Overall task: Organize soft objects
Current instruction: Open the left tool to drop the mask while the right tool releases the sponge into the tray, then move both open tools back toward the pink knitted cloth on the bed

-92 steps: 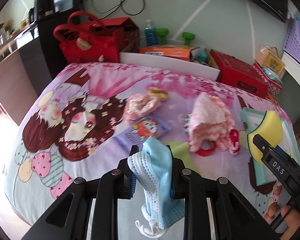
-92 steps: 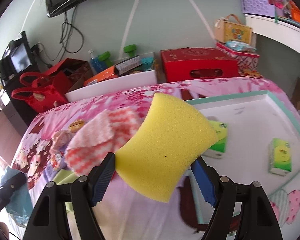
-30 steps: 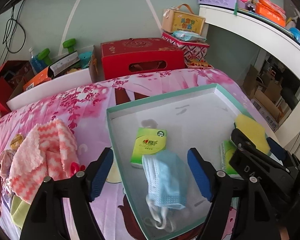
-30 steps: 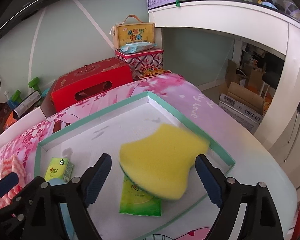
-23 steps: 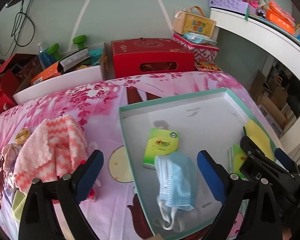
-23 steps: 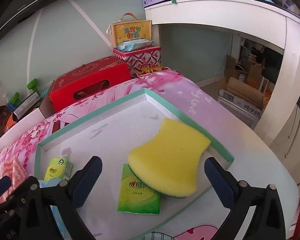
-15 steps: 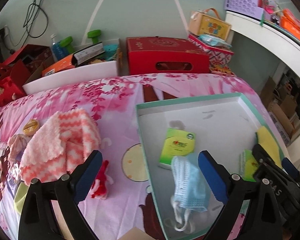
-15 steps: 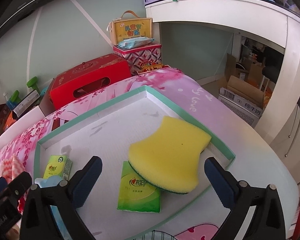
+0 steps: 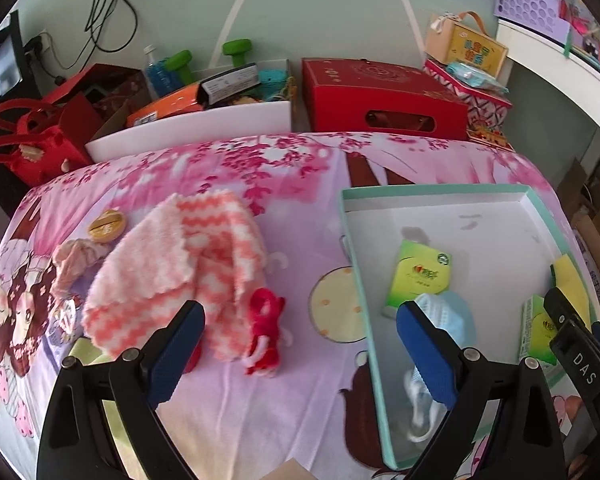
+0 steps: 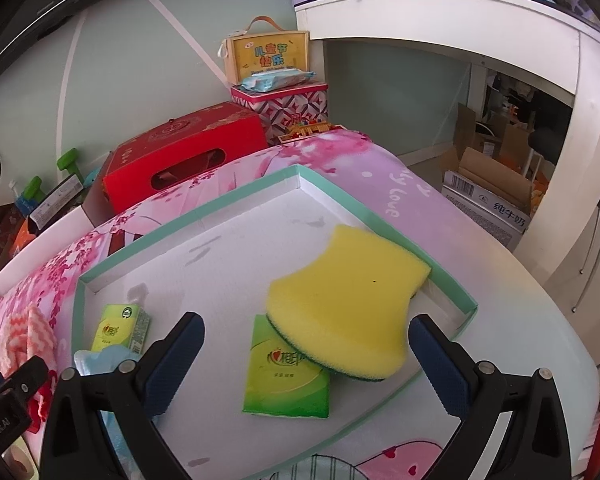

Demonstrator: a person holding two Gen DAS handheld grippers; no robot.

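Facing pink-and-white zigzag fleece cloth (image 9: 180, 264) with left gripper (image 9: 300, 344): jaws wide, empty; cloth upper left of jaw gap, long axis diagonal, lower left to upper right. Left hand nearer. Right gripper (image 10: 306, 354) wide, empty, over teal-rimmed white tray (image 10: 188, 216).

In tray: yellow sponge (image 10: 348, 300) ×1, green tissue packs (image 10: 288, 376) ×2, blue face mask (image 9: 448, 312) ×1. On sheet: cloth ×1, red plush toy (image 9: 264, 332) ×1.

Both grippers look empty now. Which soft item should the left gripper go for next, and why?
Probably the pink-and-white fuzzy cloth: move the open left gripper forward and left over it. The face mask and yellow sponge already lie in the teal-rimmed tray, while the cloth sits outside on the bedsheet.
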